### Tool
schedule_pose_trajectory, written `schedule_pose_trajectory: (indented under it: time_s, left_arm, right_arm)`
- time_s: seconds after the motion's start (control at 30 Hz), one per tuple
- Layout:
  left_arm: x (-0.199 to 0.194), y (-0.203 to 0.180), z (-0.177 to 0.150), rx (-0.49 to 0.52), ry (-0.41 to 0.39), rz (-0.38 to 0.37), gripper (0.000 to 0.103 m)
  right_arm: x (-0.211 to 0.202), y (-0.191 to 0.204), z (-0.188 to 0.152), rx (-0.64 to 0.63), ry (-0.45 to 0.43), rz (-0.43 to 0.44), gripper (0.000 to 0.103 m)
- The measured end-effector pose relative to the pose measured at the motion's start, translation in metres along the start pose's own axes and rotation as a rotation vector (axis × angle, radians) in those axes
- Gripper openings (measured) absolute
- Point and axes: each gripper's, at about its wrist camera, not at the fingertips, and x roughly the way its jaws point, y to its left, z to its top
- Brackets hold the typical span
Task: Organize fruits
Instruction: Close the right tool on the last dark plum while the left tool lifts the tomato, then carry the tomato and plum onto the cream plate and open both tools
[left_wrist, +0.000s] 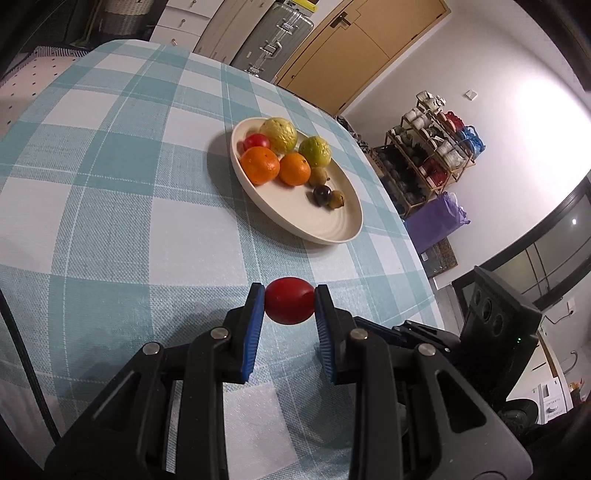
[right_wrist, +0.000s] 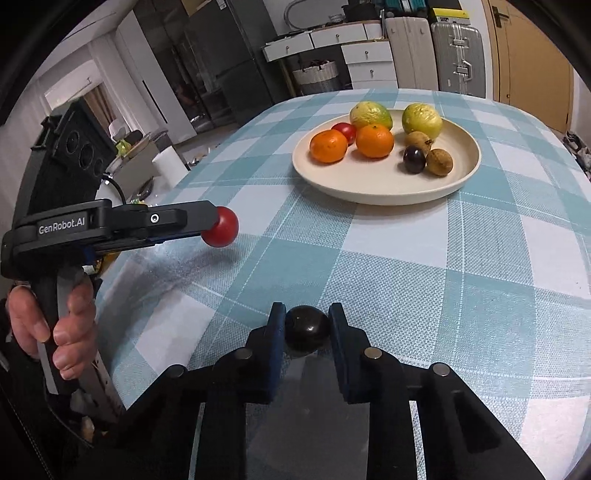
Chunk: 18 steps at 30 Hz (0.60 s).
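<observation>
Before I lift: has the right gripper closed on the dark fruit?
Shut: right gripper pads press both sides of the dark fruit.

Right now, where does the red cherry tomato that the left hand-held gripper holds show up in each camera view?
Left wrist view: the red cherry tomato sits low at centre, pinched between the left hand-held gripper pads, above the checked cloth.
Right wrist view: the same tomato is at mid-left, at the tip of that hand-held gripper reaching in from the left.
Shared landmark: the cream plate of fruit, beyond the tomato in both.
</observation>
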Motion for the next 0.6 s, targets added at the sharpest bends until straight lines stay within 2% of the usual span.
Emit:
schedule_pose_trajectory:
  time_s: [0.3,0.6]
  left_arm:
    - [0.001,-0.007,0.020,0.010,-0.020,-0.007,0.024]
    - [0.019,-0.024,0.049,0.028,-0.015,-0.025,0.024]
  right_arm:
    - [-0.013,-0.005,0.014,-0.002,-0.074,0.014,0.024]
    - [-0.018,-0.022,0.045,0.007,-0.132,0.026,0.024]
